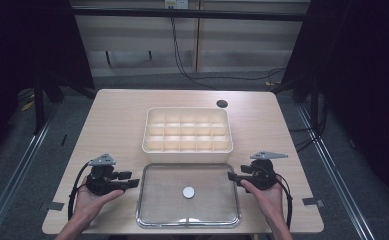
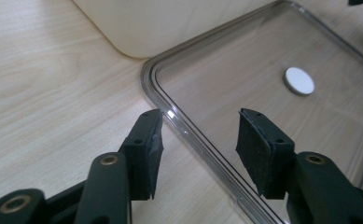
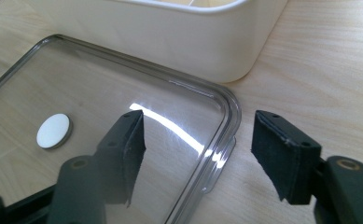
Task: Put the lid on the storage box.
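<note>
Two tongs, left [image 1: 134, 183] and right [image 1: 230, 176], gape released astride the clear lid's [image 1: 152, 210] side rims on the tabletop [image 1: 117, 120], probably to lift it evenly onto the divided box [image 1: 187, 146] beyond.

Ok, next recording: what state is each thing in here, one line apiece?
Clear lid: flat on the table, off the box, ungripped.
Compartment box: uncovered, compartments look empty.
White disc: at the lid's middle; on it or under it, cannot tell.
Left gripper: open, jaws straddling the lid's left rim.
Right gripper: open, jaws straddling its right rim.
</note>
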